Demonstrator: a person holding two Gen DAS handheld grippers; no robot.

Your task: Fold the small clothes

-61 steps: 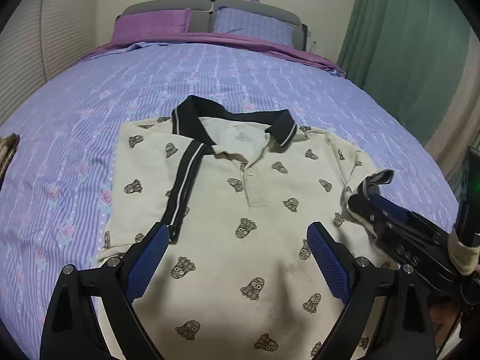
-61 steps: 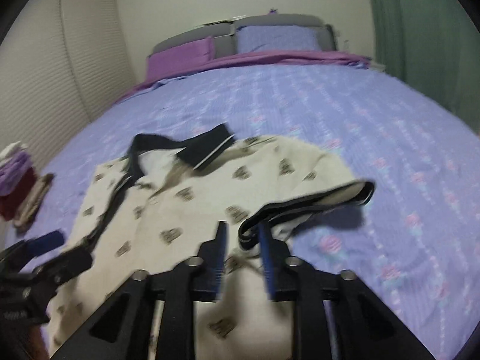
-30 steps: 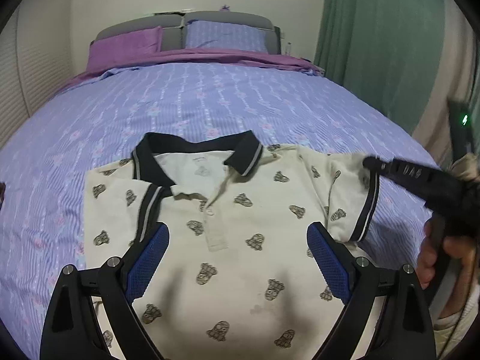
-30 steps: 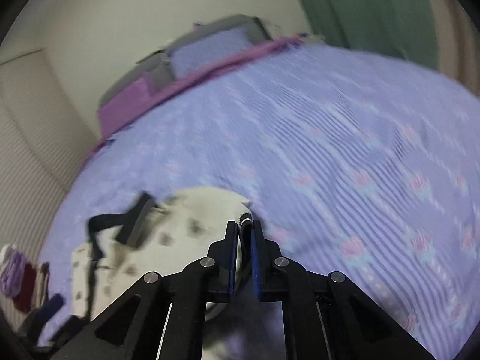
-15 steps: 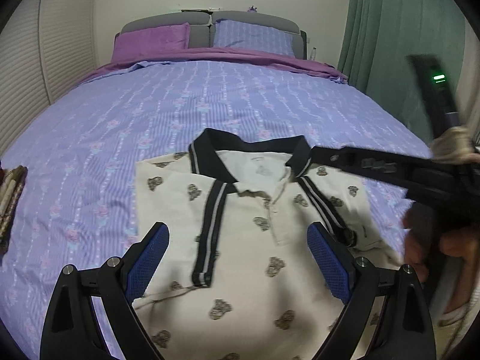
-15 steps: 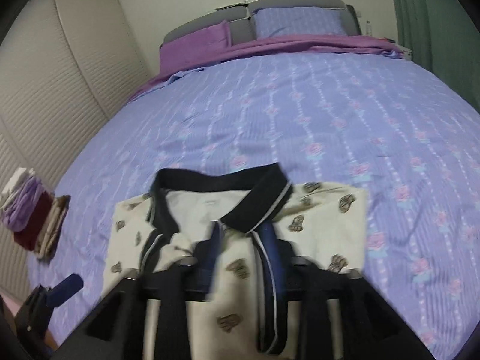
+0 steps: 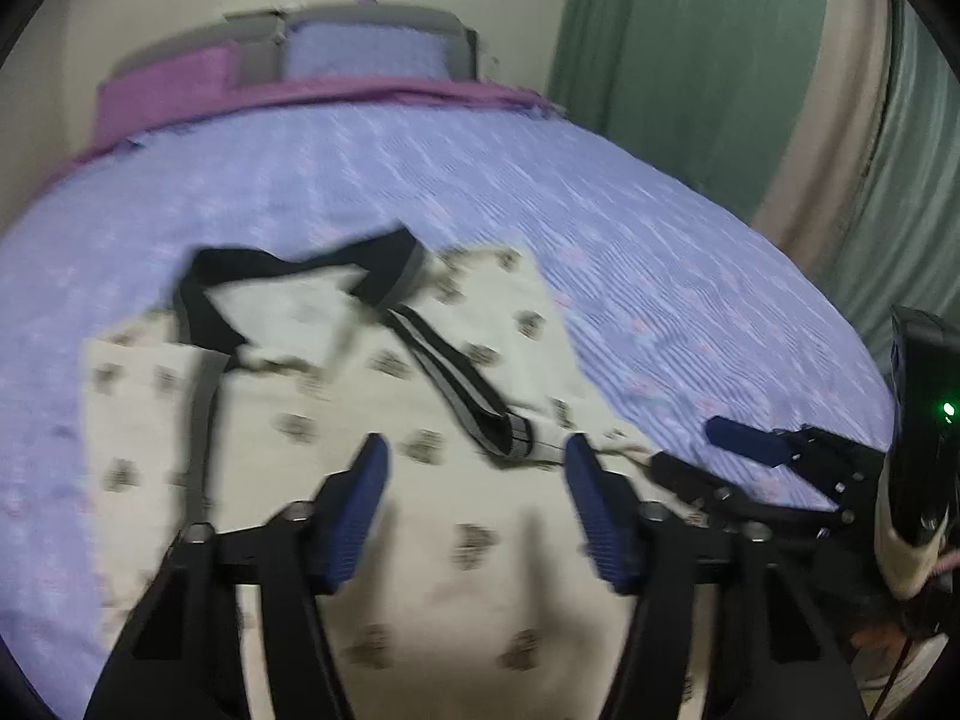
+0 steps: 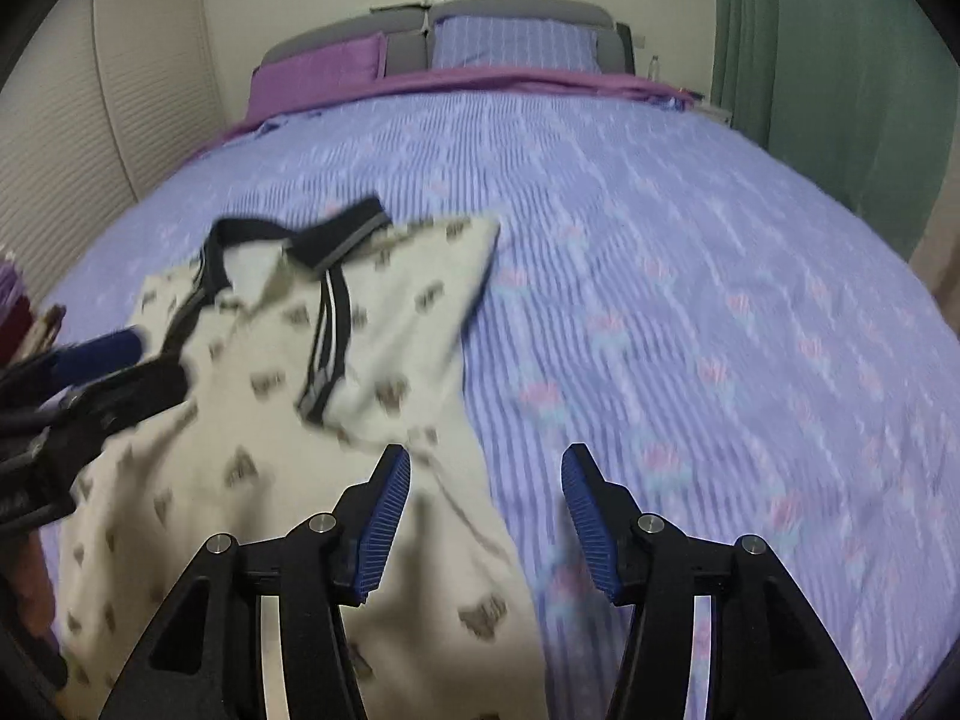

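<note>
A cream polo shirt [image 7: 360, 378] [image 8: 252, 450] with small dark prints and a black collar [image 7: 240, 264] lies face up on the purple bedspread [image 8: 690, 300]. Both sleeves are folded in over the chest, and the right one's striped cuff [image 7: 468, 396] [image 8: 327, 348] lies near the placket. My left gripper [image 7: 480, 510] hovers over the shirt's middle with its jaws closing and nothing pinched between them. My right gripper [image 8: 489, 516] hangs over the shirt's right side edge, with its jaws opening and empty. Each gripper shows in the other's view: right gripper [image 7: 708, 456], left gripper [image 8: 138, 366].
Two pillows [image 8: 516, 42] and a grey headboard stand at the far end of the bed. A green curtain [image 7: 690, 48] hangs on the right. A stack of folded clothes [image 8: 18, 312] sits at the bed's left edge, by a panelled wall.
The right gripper carried the right sleeve across, laid it on the chest, let go and drew back to the shirt's right edge. The left gripper's jaws have narrowed. Both views are motion-blurred.
</note>
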